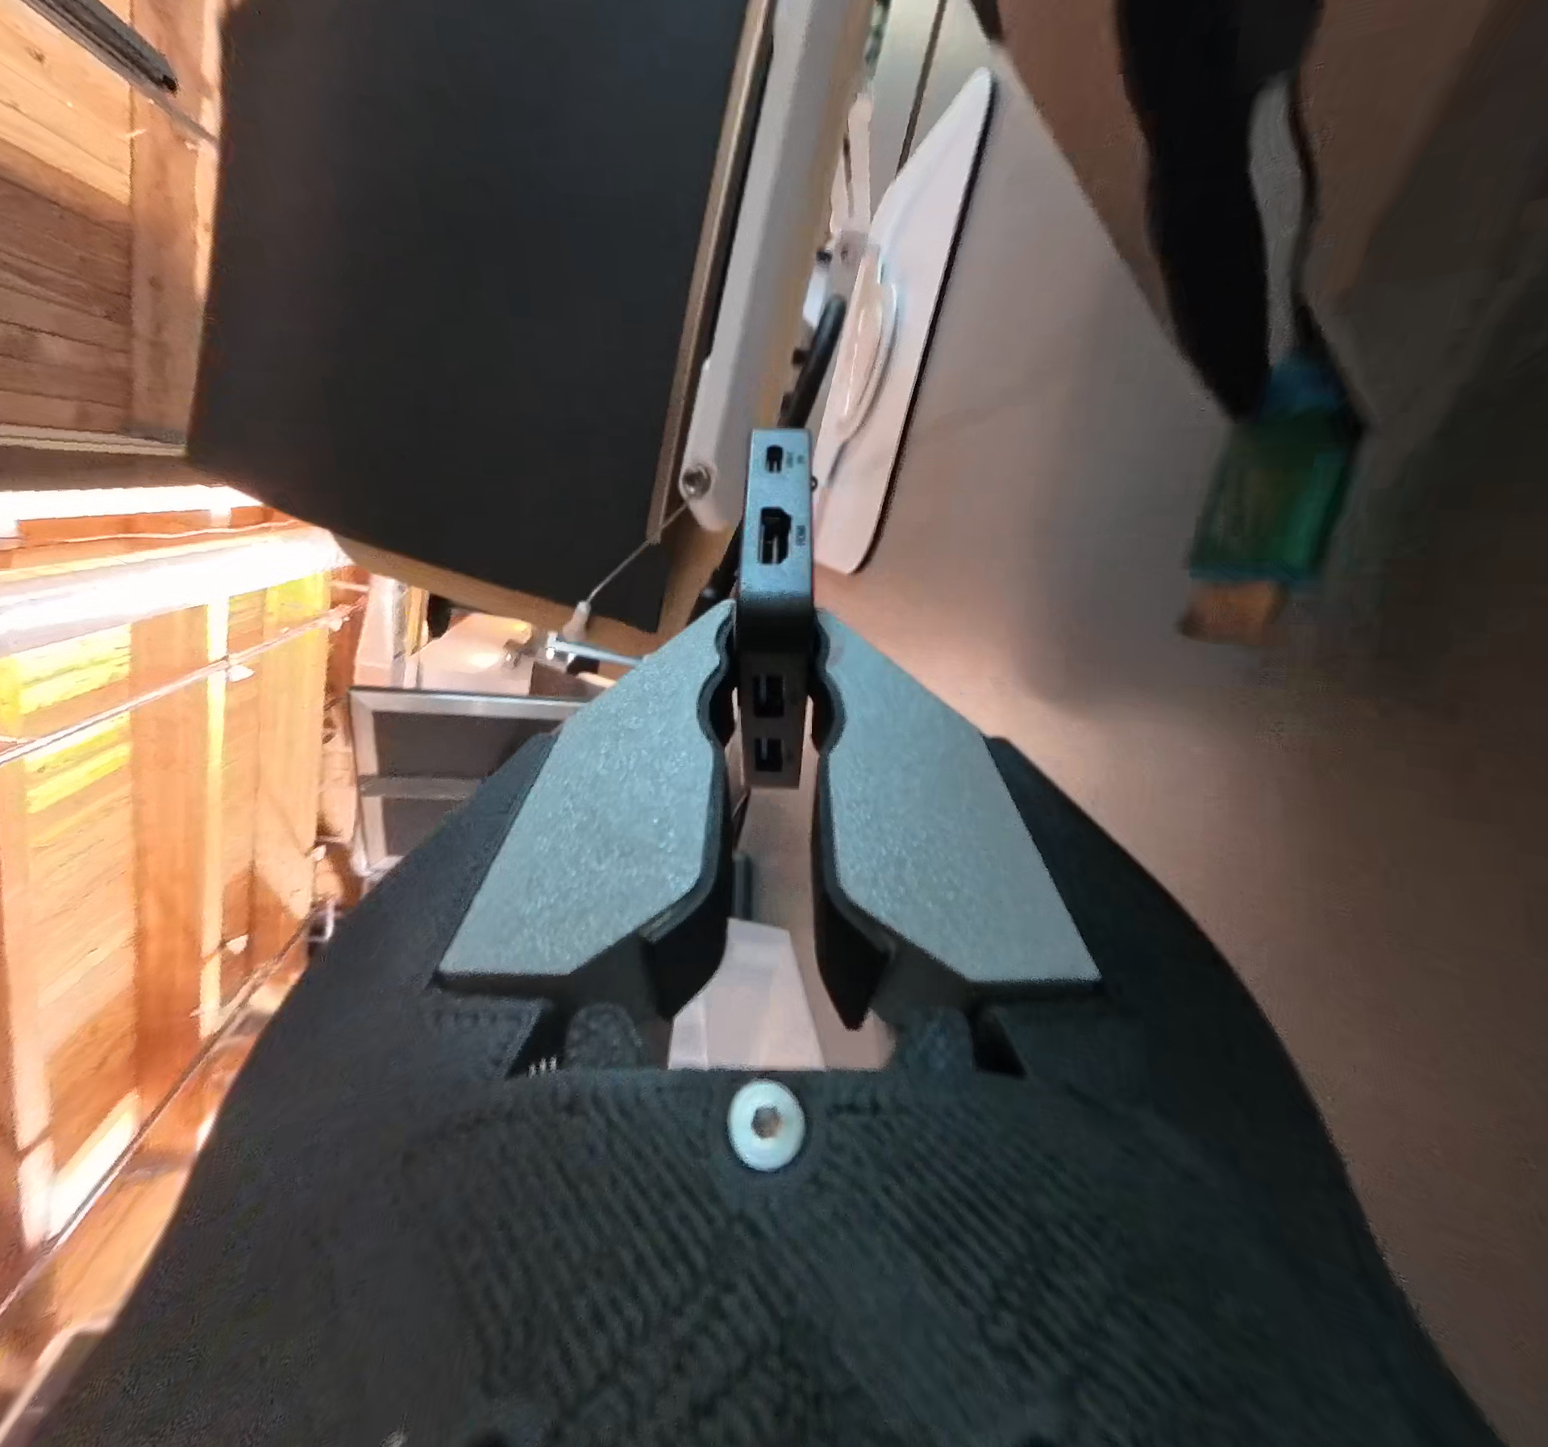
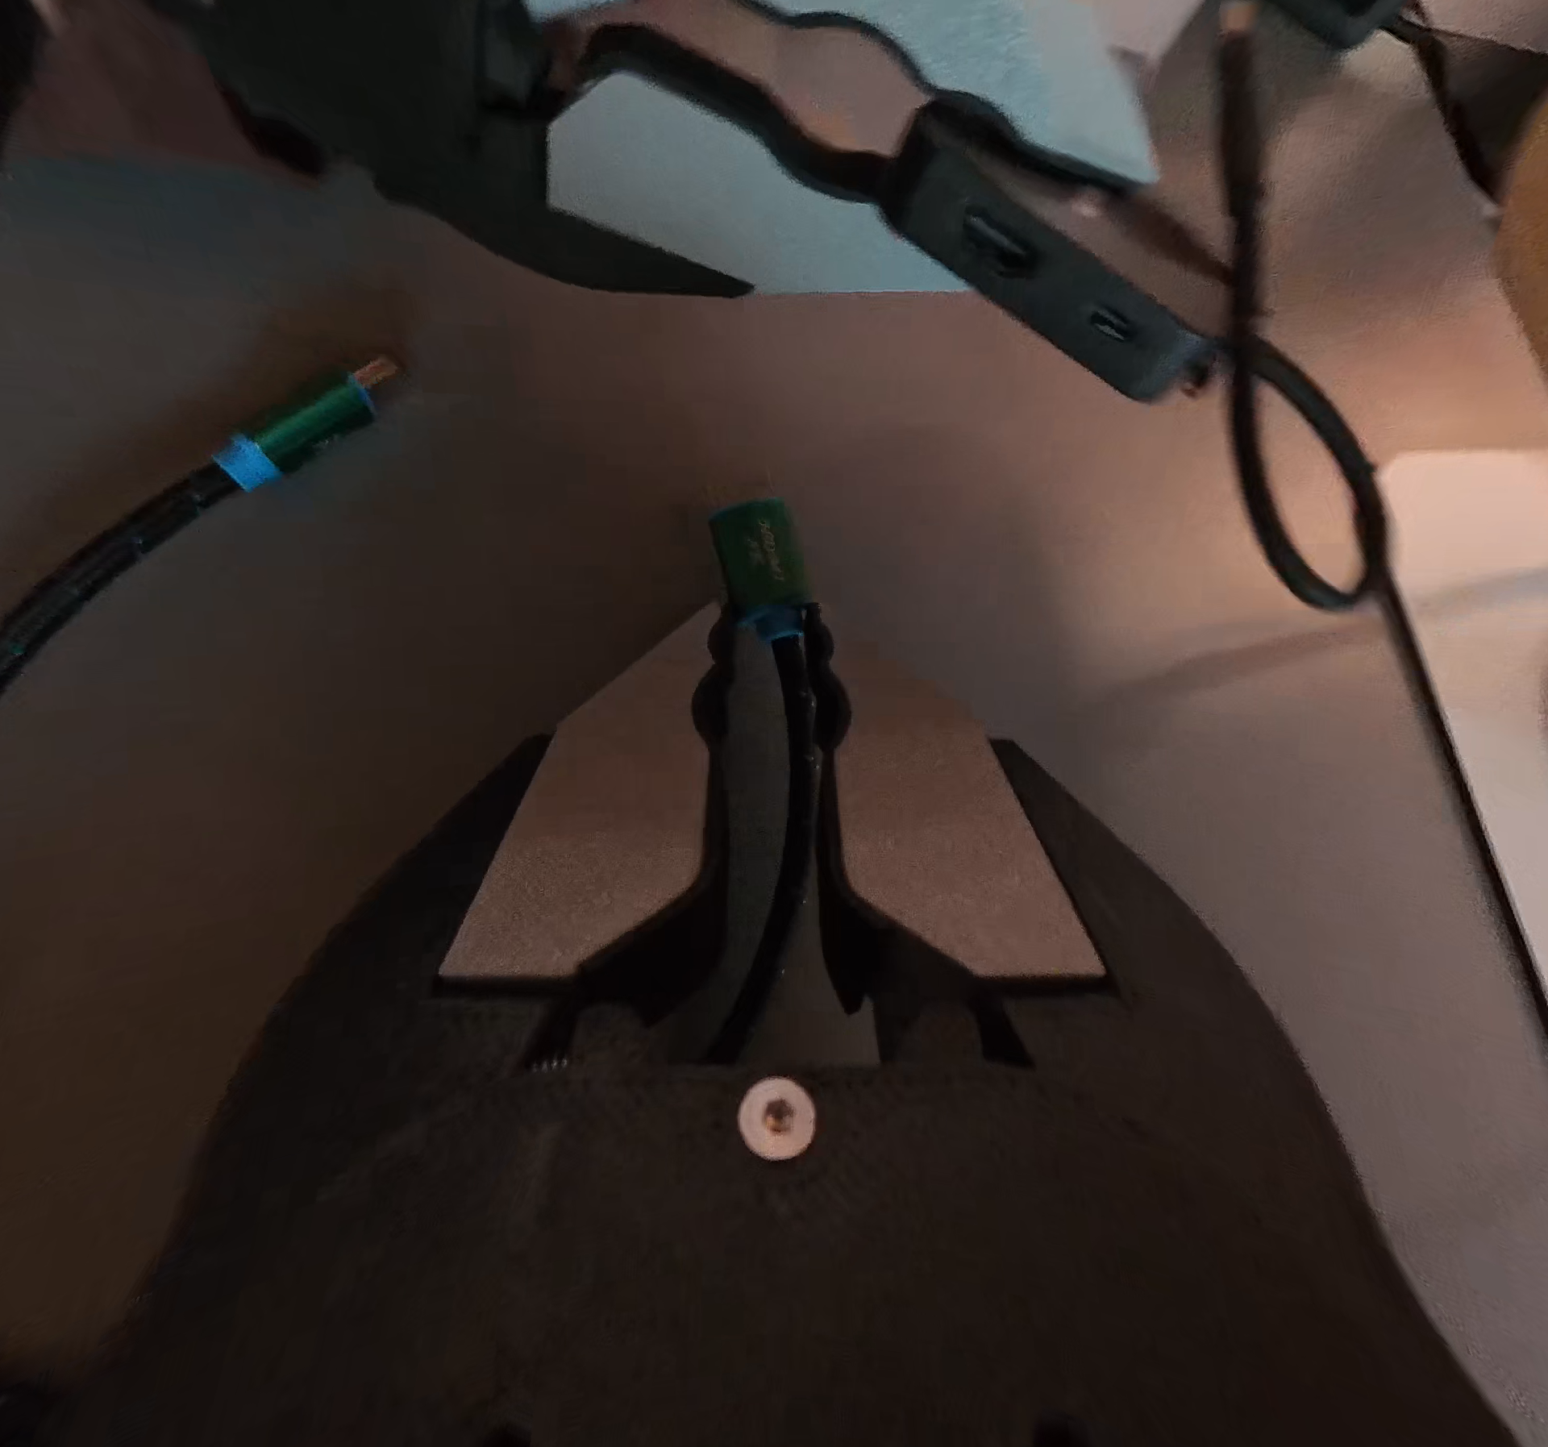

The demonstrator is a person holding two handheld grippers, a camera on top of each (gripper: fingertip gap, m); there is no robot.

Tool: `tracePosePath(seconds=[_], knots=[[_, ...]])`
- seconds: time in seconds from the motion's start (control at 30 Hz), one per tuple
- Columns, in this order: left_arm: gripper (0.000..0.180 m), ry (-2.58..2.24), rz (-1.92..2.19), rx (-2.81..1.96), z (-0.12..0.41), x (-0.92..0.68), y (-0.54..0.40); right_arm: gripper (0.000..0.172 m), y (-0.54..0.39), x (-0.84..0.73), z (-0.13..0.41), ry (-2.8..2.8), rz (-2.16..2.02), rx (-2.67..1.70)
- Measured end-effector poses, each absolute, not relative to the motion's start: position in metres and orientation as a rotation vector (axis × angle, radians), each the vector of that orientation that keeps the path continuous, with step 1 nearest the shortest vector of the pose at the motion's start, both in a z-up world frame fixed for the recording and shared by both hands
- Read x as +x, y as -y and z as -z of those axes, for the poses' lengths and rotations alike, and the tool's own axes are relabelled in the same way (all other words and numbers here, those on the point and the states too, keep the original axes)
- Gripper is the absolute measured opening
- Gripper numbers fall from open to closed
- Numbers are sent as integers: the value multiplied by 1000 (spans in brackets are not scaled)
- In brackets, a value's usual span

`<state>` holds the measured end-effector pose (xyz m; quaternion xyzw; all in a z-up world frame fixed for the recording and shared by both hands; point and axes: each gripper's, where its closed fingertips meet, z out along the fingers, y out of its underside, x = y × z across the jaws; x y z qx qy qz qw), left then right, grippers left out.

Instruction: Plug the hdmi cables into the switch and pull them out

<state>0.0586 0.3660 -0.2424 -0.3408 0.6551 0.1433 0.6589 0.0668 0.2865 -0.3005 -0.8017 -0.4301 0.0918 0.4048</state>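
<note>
Gripping the black switch (image 1: 772,561) edge-on, my left gripper (image 1: 772,657) has both pads pressed on its flat sides, its empty ports facing me. My right gripper (image 2: 766,636) is nearly closed on a black HDMI cable (image 2: 792,737) just behind its green plug (image 2: 756,557), which juts beyond the fingertips, well below the switch. A second green-plugged cable (image 2: 310,423) lies on the table (image 2: 963,485), left of the switch.

Print on green plug (image 2: 758,561) (unreadable, blurred).
</note>
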Motion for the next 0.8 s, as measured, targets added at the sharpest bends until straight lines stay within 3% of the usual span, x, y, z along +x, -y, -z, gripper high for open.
tracePosePath(seconds=[0.33,0.8], knots=[[11,-1520,-655,-715,256,70,-374,13,-304,107,279,650,-218,-2154],[11,-1518,-724,-697,262,81,-364,12,-301,102,274,506,-414,-2176]])
